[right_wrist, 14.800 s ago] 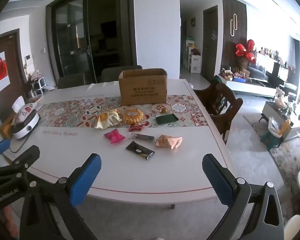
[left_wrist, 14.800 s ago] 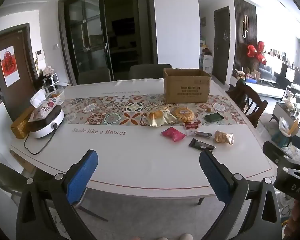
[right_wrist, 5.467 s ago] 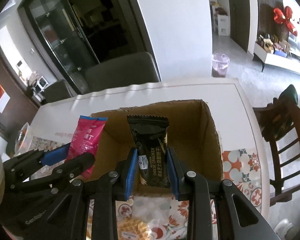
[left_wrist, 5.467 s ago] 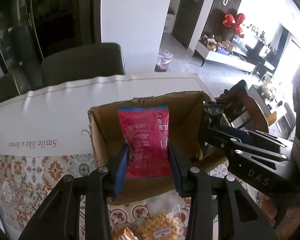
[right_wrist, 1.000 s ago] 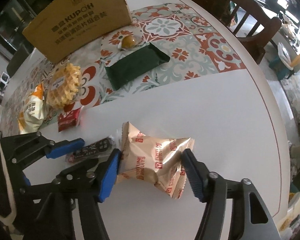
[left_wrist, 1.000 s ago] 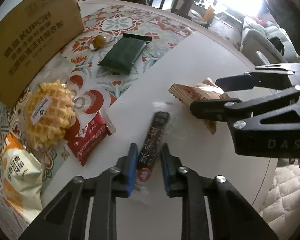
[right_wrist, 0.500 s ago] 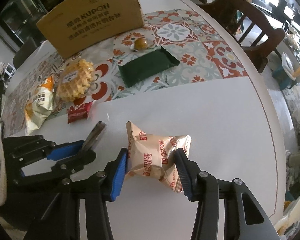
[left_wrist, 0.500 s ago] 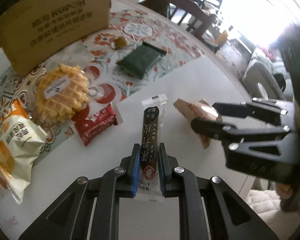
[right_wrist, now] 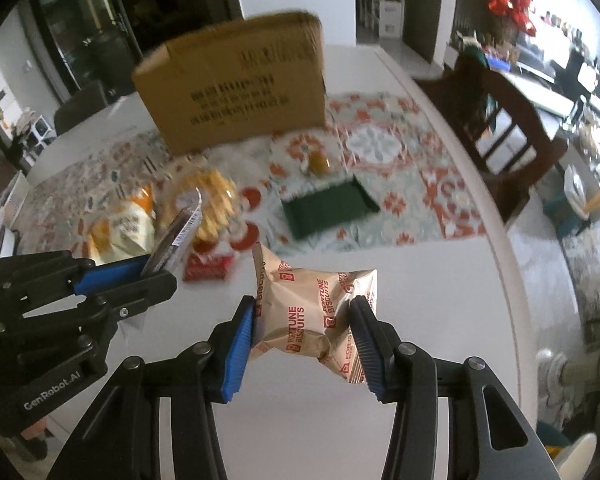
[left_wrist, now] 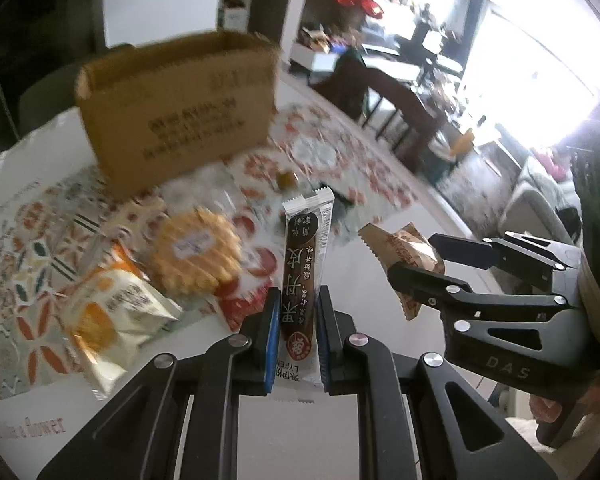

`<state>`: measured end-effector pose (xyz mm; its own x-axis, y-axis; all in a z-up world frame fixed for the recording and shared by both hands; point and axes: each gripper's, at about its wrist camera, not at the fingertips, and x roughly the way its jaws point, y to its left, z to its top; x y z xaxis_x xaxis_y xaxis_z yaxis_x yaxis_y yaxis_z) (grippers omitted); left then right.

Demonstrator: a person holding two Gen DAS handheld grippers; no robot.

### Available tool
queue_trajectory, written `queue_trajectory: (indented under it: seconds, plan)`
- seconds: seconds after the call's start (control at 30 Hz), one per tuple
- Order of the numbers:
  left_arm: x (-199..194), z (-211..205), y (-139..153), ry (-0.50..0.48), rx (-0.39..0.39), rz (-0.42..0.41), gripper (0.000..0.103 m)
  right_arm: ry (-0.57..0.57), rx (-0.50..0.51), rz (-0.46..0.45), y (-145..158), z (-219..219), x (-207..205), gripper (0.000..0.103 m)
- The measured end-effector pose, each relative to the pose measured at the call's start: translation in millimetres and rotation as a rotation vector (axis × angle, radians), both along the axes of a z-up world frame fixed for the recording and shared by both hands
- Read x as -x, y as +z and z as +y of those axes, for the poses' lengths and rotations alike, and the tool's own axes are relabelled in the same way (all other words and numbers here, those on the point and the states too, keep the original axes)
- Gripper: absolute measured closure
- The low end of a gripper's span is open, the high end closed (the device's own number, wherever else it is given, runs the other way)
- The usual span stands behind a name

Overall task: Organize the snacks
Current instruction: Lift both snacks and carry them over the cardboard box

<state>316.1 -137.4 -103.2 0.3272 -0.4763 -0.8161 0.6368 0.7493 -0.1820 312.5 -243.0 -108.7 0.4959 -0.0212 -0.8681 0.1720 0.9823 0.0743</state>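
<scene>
Box (left_wrist: 176, 108) print blurred; inside hidden.

Ahead of me, a white table (right_wrist: 440, 292) carries a patterned floral runner (right_wrist: 412, 184); a dark wooden chair (right_wrist: 508, 136) stands at its right edge, a red bow decoration (right_wrist: 512, 4) hangs in the room beyond, dark glass doors (right_wrist: 80, 32) at left

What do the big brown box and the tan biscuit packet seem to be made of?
Brown box: looks like matte corrugated cardboard, with raw flap edges and printed black text.
Tan biscuit packet: probably thin plastic or foil film; it is crinkled, slightly shiny, with serrated sealed ends.
</scene>
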Motion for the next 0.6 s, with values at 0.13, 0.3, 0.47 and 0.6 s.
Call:
queue_trajectory:
  seconds: [0.13,0.3,0.47,0.6]
  plan:
    - [-8,8,25,0.053,0.02,-0.057,0.086,0.025,0.001,-0.081,26,6,-10,0.054]
    - [-20,20,52,0.112,0.045,-0.131,0.086,0.05,0.001,-0.181,55,12,-28,0.054]
    - [-34,29,71,0.159,0.064,-0.187,0.086,0.074,0.011,-0.268,79,16,-49,0.054]
    - [-48,33,89,0.183,0.078,-0.234,0.086,0.088,0.014,-0.322,96,17,-67,0.054]
